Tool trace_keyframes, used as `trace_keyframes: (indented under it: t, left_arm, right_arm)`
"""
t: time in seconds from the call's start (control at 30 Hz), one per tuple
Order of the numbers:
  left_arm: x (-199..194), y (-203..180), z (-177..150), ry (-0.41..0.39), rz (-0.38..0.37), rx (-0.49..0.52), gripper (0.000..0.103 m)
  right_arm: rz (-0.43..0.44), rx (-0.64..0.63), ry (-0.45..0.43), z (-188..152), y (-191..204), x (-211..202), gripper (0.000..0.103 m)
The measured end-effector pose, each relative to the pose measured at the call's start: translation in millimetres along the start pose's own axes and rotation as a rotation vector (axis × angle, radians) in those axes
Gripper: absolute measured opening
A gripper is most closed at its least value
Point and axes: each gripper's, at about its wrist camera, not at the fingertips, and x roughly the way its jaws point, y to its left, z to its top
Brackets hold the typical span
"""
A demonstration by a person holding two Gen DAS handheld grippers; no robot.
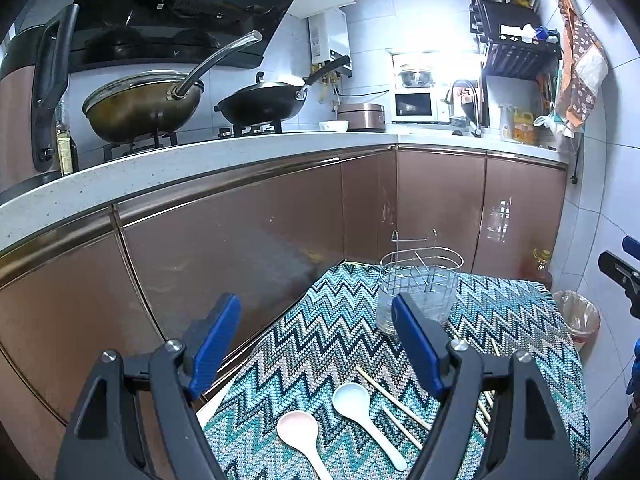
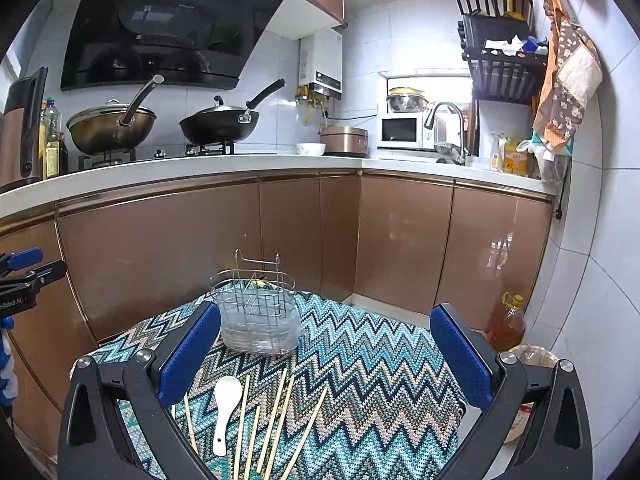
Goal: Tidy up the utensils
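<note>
Both the left gripper [image 1: 316,344] and the right gripper [image 2: 326,354] are spread wide, holding nothing. The wire utensil holder [image 2: 256,308] stands at 12 o'clock from the chopsticks [image 2: 276,420] and the white spoon [image 2: 224,408]. The pink spoon [image 1: 300,436] lies at 8 o'clock from the white one.

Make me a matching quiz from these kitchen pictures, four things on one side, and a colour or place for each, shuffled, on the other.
Things:
1. wire utensil holder
2. chopsticks
3. round-bowled spoon
4. left hand-held gripper

Descriptions:
A. pink, lying on the zigzag cloth
B. open, holding nothing
C. standing upright at the far end of the cloth
D. several loose wooden sticks beside the white spoon

Pairs: 1-C, 2-D, 3-A, 4-B
</note>
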Motion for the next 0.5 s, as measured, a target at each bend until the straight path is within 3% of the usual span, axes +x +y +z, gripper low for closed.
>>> trace_keyframes:
  t: [0.5]
  left_arm:
    - [18,-10,-7,0.029,0.001,-0.008,0.077]
  right_arm:
    - [-0.002,-0.009,0.026,-4,-2,14,0.103]
